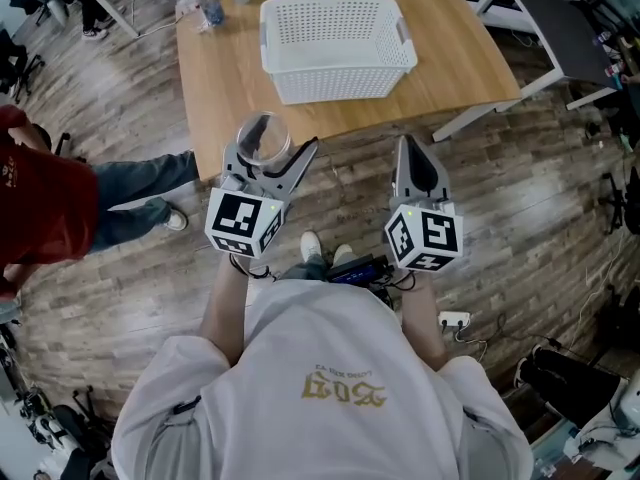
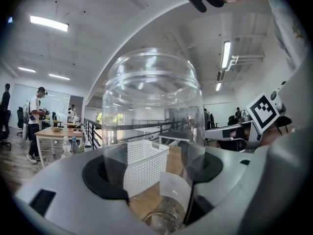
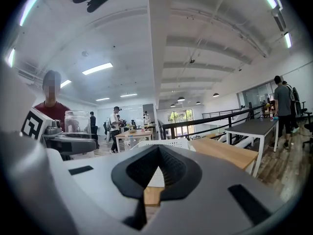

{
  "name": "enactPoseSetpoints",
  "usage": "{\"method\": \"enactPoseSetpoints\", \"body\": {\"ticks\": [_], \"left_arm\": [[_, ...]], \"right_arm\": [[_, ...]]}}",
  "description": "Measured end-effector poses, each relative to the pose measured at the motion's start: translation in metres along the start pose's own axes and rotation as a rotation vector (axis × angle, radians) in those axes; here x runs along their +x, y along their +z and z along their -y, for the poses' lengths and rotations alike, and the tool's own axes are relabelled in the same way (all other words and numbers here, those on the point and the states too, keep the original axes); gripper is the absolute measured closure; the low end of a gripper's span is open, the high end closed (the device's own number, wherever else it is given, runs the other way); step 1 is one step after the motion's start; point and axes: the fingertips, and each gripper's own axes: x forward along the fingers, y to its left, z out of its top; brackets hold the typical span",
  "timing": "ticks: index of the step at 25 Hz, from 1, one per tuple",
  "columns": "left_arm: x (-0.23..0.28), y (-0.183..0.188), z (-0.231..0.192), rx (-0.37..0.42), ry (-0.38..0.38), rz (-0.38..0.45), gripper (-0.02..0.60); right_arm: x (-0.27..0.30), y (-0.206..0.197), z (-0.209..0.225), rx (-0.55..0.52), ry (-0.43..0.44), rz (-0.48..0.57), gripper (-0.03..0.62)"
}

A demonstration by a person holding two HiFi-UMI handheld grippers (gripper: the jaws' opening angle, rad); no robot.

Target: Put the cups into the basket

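On table (image 1: 230,78): white basket (image 1: 340,80) | left claw (image 1: 268,156) pinching clear cup (image 2: 151,111) | right claw (image 1: 410,153) pressed together

The head view looks steeply down over the person's own shoulders. The left gripper (image 1: 277,136) and right gripper (image 1: 407,148) sit close in at mid-frame, with the table (image 1: 230,78) and white basket (image 1: 340,80) further off at the top. Each gripper view rides low behind its own jaws and faces level across the room towards that table. In the left gripper view, the clear cup (image 2: 152,111) clamped there crowds the centre, almost against the lens. Both gripper views share the basket at centre frame, and each catches the other gripper at one edge.
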Motion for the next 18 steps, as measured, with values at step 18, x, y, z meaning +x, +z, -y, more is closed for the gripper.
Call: {"method": "enactPoseSetpoints", "body": {"ticks": [18], "left_arm": [[0.037, 0.004, -0.025, -0.013, 0.039, 0.0, 0.25]], "right_arm": [[0.054, 0.012, 0.014, 0.064, 0.064, 0.015, 0.583]]}}
